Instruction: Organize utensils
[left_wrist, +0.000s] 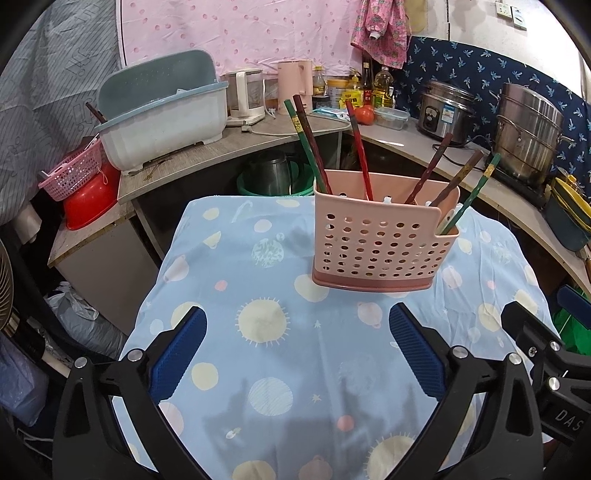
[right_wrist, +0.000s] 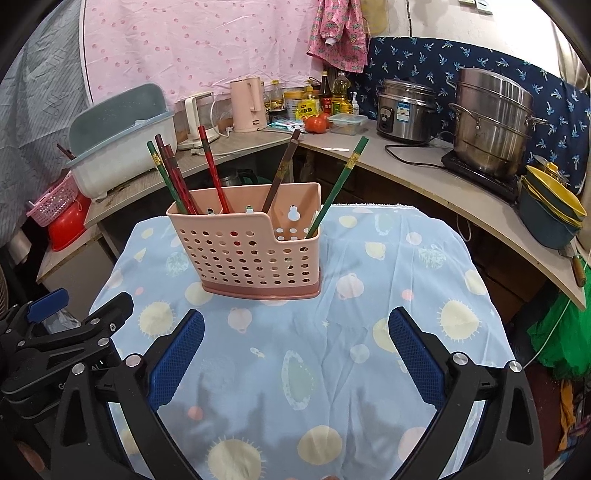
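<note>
Pink caddy (left_wrist: 384, 243) holds upright chopsticks (left_wrist: 360, 147) — left gripper (left_wrist: 297, 354) and right gripper (right_wrist: 295, 354) fingers spread, empty.

Both wrist cameras sit close over the cloth-covered surface (left_wrist: 266, 258), tilted downward and facing the kitchen counter (right_wrist: 406, 155). The left view stands left of the right. Both share the pink utensil basket (left_wrist: 384, 243) (right_wrist: 247, 251).

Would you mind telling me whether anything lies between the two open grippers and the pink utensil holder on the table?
Nothing visible does. Only bare patterned tablecloth lies between the left gripper and the pink utensil holder, and likewise ahead of the right gripper. Both grippers are open and empty; the chopsticks already stand inside the holder.
</note>
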